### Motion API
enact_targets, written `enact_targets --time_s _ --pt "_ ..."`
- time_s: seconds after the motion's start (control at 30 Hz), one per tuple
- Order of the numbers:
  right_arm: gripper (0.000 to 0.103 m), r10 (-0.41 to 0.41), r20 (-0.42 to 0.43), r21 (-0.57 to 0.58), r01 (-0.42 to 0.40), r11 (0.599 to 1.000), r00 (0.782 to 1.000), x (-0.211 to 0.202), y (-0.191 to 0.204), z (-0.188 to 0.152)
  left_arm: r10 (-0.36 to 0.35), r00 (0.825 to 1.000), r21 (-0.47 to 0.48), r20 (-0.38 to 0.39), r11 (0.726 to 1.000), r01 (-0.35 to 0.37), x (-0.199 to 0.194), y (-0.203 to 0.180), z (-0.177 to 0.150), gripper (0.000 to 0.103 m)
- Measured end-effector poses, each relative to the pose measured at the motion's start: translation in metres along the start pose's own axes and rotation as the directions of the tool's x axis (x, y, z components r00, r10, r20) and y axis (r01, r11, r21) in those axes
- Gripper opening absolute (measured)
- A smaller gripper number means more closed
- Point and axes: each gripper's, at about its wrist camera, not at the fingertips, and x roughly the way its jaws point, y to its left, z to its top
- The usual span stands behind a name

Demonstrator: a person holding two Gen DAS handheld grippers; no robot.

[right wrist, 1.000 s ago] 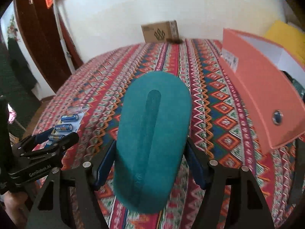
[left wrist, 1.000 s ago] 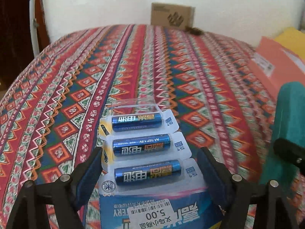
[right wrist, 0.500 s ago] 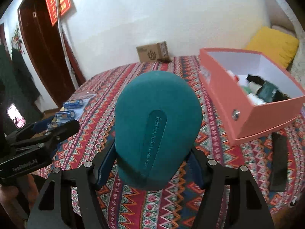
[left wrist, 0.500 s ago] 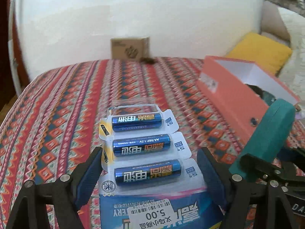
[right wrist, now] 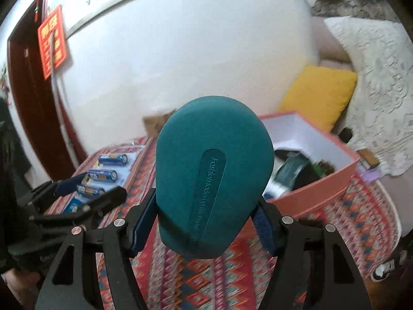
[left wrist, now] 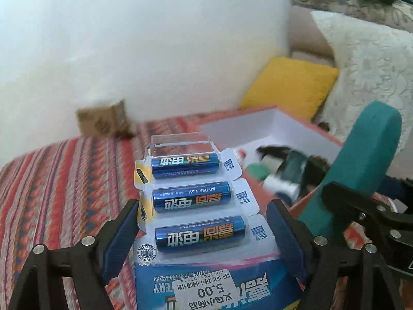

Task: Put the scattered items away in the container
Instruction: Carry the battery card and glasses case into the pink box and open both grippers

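Note:
My left gripper is shut on a blister pack of blue AA batteries, held above the patterned bed. My right gripper is shut on a teal oval case, lifted clear of the bed. The same teal case shows at the right of the left wrist view, and the battery pack at the left of the right wrist view. The open orange box with a white inside lies just ahead and to the right of both. It holds several items, blurred.
The bed carries a red patterned cover. A small cardboard box sits at its far edge by the white wall. A yellow cushion and a lace-covered sofa stand behind the orange box. A shoe lies on the floor at right.
Both grippers have risen and swung right with their loads. The orange box, side-on a second ago, now shows its open inside closer ahead.

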Motion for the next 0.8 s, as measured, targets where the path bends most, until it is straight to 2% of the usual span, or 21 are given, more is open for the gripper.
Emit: enact_targets --time_s 0.17,0.4,0.47,0.57,0.67,0.73,0.77,0.8 --pt "0.071 -0.072 0.051 0.010 0.071 0.997 0.996 0.003 -0.036 0.039 -0.031 0.999 0.040 0.016 0.999 0.030 0.034 -0.026 0.038 0.082" --pt "0.071 -0.140 0.047 0.031 0.139 0.990 0.989 0.045 -0.078 0.081 -0.043 0.999 0.114 -0.017 0.993 0.045 0.106 -0.060 0.072 0.082" --pt "0.071 -0.156 0.028 0.031 0.155 0.987 0.987 0.064 -0.090 0.084 -0.044 0.998 0.131 -0.038 0.990 0.048 0.131 -0.066 0.076 0.082" --pt "0.071 -0.169 -0.050 0.024 0.170 0.985 0.984 0.103 -0.108 0.082 -0.045 0.996 0.151 -0.078 0.987 0.056 0.170 -0.073 0.076 0.083" --pt "0.073 -0.181 -0.134 0.013 0.184 0.983 0.974 0.143 -0.125 0.079 -0.041 0.986 0.215 -0.160 0.974 0.075 0.216 -0.087 0.070 0.087" --pt "0.077 -0.189 -0.190 0.005 0.193 0.981 0.964 0.169 -0.137 0.076 -0.024 0.976 0.240 -0.215 0.968 0.077 0.241 -0.094 0.064 0.096" --pt "0.090 -0.192 -0.217 0.000 0.197 0.980 0.957 0.182 -0.143 0.075 -0.018 0.972 0.245 -0.232 0.966 0.077 0.248 -0.096 0.062 0.103" --pt "0.096 -0.209 -0.226 -0.013 0.211 0.977 0.952 0.191 -0.146 0.074 -0.016 0.969 0.249 -0.248 0.965 0.080 0.254 -0.098 0.061 0.103"
